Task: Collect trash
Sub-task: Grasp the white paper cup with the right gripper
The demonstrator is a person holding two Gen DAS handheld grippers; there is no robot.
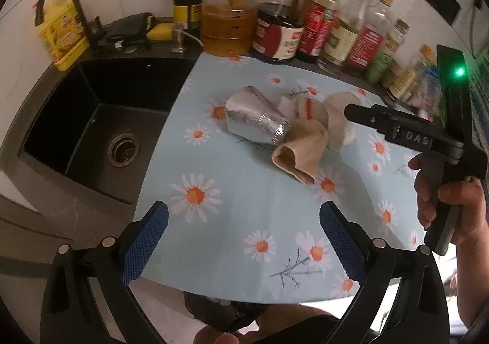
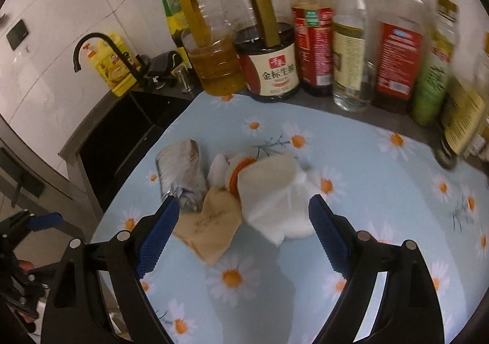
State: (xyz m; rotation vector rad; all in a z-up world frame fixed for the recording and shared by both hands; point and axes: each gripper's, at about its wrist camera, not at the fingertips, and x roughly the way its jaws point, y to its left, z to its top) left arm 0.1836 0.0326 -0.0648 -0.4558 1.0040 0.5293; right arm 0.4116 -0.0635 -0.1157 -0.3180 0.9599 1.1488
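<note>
Black sink (image 1: 91, 117) borders the daisy-print mat's (image 1: 244, 206) left edge. Our left gripper (image 1: 244, 240) hovers over the mat's near edge, jaws wide apart and empty. Mid-mat we see a foil packet (image 2: 180, 172) touching crumpled paper trash (image 2: 211, 227); our right gripper (image 2: 244, 231) straddles the paper, jaws spread.

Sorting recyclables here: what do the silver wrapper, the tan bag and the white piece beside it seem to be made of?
Silver wrapper: probably metallised foil or foil-lined film, shiny and finely creased, crimped at one end. Tan bag: looks like matte kraft paper, crumpled, its mouth open in the left wrist view. White piece: soft and matte, likely tissue or thin paper; blur leaves it open.
</note>
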